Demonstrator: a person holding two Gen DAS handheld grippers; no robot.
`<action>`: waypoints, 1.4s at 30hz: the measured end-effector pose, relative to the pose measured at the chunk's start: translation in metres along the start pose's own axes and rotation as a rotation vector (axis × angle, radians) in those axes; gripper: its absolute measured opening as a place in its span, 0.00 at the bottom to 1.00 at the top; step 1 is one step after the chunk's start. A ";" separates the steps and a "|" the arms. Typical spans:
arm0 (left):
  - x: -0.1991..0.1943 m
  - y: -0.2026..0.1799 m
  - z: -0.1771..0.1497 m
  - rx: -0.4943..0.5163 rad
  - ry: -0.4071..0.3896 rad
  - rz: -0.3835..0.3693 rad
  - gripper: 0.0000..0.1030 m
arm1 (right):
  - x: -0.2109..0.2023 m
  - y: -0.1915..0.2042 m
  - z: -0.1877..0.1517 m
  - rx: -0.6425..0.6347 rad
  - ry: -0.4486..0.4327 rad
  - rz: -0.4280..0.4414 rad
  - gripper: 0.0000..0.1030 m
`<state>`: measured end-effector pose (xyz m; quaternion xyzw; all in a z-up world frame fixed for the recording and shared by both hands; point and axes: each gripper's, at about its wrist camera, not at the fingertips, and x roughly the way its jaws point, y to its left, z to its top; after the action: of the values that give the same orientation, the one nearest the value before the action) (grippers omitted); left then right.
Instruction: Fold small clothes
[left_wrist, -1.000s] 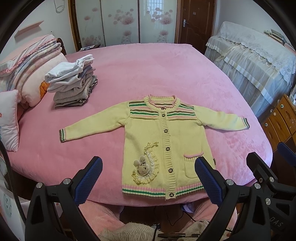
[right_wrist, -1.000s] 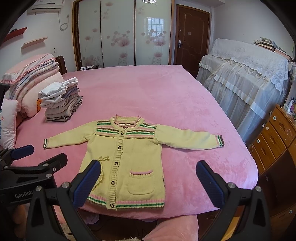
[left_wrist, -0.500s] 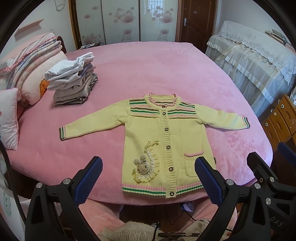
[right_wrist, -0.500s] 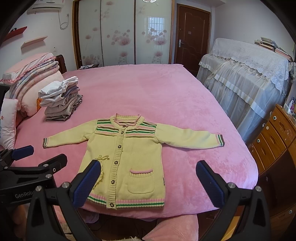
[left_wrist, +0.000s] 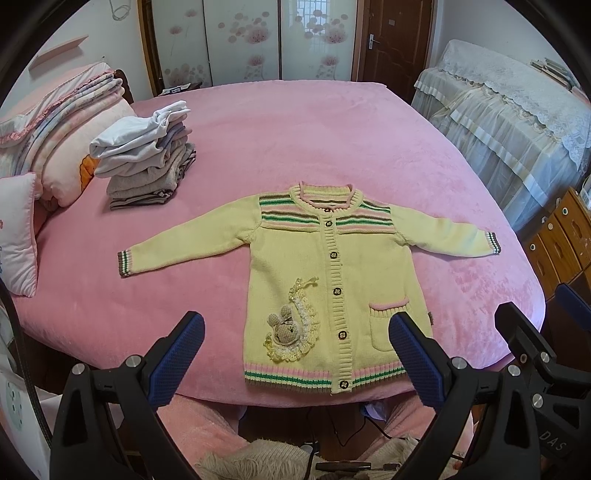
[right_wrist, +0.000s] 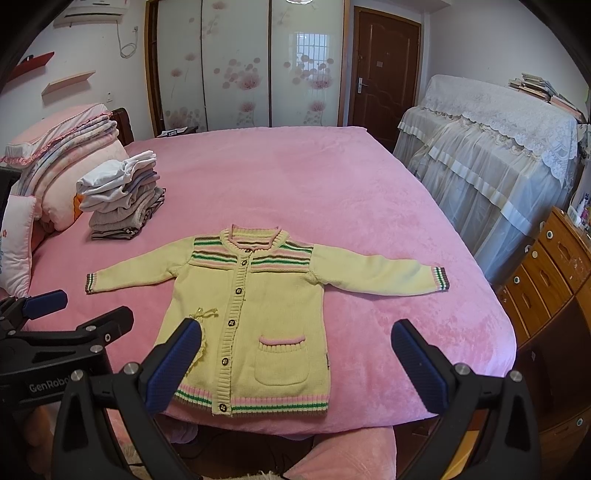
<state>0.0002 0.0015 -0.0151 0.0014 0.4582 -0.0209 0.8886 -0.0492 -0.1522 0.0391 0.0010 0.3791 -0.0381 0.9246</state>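
- The wide bed with a pink plush cover (left_wrist: 295, 129) carries everything.
- A small yellow knitted cardigan with striped yoke and cuffs (left_wrist: 354, 273) lies flat near the bed's front edge, buttoned, both sleeves spread out.
- A stack of folded grey and white clothes (left_wrist: 147, 155) sits on the bed, well apart from the cardigan, beyond its left sleeve.
- The left gripper (left_wrist: 295, 354) hovers off the bed's front edge, jaws wide, holding nothing.
- The right gripper (right_wrist: 295, 362) hovers there too, jaws wide and empty.

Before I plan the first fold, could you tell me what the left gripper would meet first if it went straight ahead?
Probably the yellow cardigan, near its bunny patch; the open left gripper points at its lower half, though depth is unclear.
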 end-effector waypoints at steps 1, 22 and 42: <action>0.000 0.000 0.000 -0.001 -0.001 0.000 0.97 | 0.000 0.000 0.000 0.000 0.001 0.001 1.00; 0.000 0.001 0.000 0.000 -0.002 0.002 0.97 | 0.000 -0.001 0.000 0.002 0.001 0.004 1.00; -0.006 -0.051 0.056 0.072 -0.300 -0.025 0.97 | 0.015 -0.070 0.005 0.082 -0.076 -0.116 1.00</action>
<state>0.0400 -0.0509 0.0228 0.0246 0.3194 -0.0485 0.9461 -0.0402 -0.2231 0.0343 0.0157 0.3413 -0.1071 0.9337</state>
